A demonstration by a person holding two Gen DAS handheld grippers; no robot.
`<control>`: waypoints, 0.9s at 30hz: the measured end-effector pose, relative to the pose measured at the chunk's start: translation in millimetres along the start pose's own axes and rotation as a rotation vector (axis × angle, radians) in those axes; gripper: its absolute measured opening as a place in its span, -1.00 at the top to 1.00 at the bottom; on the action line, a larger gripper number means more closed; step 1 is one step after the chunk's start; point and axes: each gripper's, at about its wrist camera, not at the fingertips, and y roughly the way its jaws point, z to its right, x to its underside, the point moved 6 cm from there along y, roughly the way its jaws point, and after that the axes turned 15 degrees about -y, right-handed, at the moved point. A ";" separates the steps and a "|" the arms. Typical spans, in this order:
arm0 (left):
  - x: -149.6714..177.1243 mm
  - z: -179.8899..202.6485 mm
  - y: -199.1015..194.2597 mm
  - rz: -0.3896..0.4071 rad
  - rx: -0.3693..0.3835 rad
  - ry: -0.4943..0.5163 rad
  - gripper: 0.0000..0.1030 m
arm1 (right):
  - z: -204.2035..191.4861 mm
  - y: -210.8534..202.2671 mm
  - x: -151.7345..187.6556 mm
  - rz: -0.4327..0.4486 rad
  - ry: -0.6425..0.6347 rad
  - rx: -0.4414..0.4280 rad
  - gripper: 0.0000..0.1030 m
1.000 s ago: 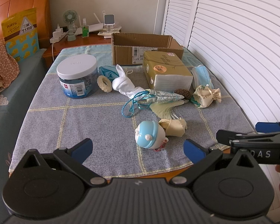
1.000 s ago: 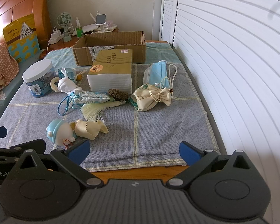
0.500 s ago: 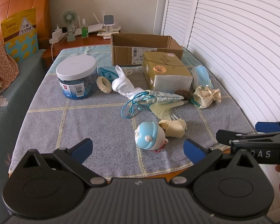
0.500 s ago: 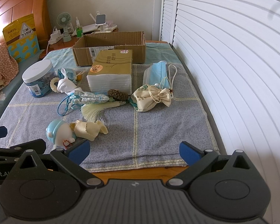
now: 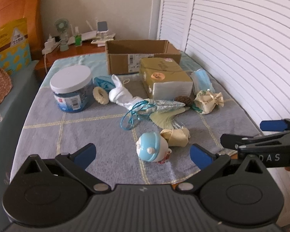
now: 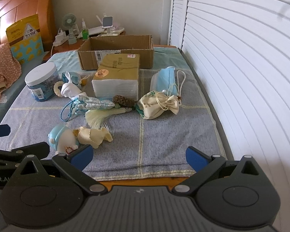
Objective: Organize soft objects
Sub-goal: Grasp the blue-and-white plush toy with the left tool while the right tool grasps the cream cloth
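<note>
With its blue-padded jaws spread wide and empty, the left gripper (image 5: pixel 143 152) hovers just short of the round blue-and-white plush doll (image 5: pixel 152 147) lying on the grey checked cloth (image 5: pixel 83 133), while the right gripper (image 6: pixel 139 157), likewise apart, hangs just beside it.

The tissue pack (image 6: pixel 117 77) hides the lower front wall of the cardboard box (image 6: pixel 116 53), and the box's inside floor is out of sight in both views. The right tool (image 5: pixel 264 137) is cut off by the left wrist view's right edge; the left tool (image 6: pixel 2 141) by the right wrist view's left edge. The print on the yellow bag (image 6: pixel 25 38) is too small to read. The small items on the nightstand (image 6: pixel 90 31) are too small to identify fully.
</note>
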 end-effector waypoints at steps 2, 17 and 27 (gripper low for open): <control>-0.6 0.3 1.6 0.008 0.010 0.028 -0.99 | -0.3 0.7 -1.3 0.011 -0.016 -0.005 -1.00; 13.5 6.1 37.4 -0.022 0.116 0.191 -0.78 | 6.6 28.6 1.8 0.012 -0.041 -0.045 -1.00; 16.2 3.9 62.7 -0.079 0.166 0.166 -0.10 | 0.2 47.3 -0.2 -0.001 -0.087 -0.074 -1.00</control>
